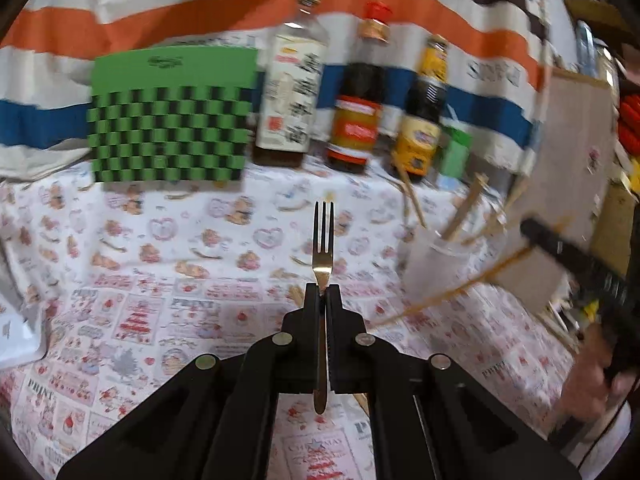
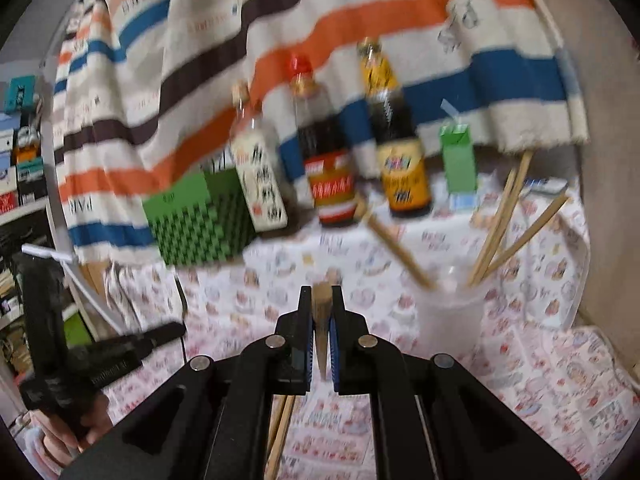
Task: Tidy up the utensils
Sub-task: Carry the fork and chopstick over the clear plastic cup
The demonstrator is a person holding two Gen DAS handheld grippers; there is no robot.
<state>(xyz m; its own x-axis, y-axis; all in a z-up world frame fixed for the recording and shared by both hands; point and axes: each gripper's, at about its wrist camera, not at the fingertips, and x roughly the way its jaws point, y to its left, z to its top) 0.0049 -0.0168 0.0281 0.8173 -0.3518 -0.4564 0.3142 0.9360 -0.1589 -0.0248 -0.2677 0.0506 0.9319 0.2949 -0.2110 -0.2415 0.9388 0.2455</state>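
Note:
My left gripper [image 1: 322, 292] is shut on a gold metal fork [image 1: 323, 240], whose tines point away from me above the printed tablecloth. My right gripper [image 2: 322, 298] is shut on a wooden chopstick [image 2: 322, 312], seen end-on between the blue pads. In the left wrist view the right gripper [image 1: 534, 234] comes in from the right, with its chopstick [image 1: 452, 290] slanting down to the left beside the clear cup [image 1: 434, 268]. The cup [image 2: 452, 316] holds several chopsticks [image 2: 502, 224]. The left gripper [image 2: 172, 332] shows blurred at the left of the right wrist view.
A green checked box [image 1: 170, 120] stands at the back left. Three sauce bottles [image 1: 356, 108] and a small green carton [image 2: 458, 160] line the striped cloth behind. More chopsticks [image 2: 280, 432] lie on the tablecloth [image 1: 160, 320] under my right gripper. A hand [image 1: 596, 384] holds the right tool.

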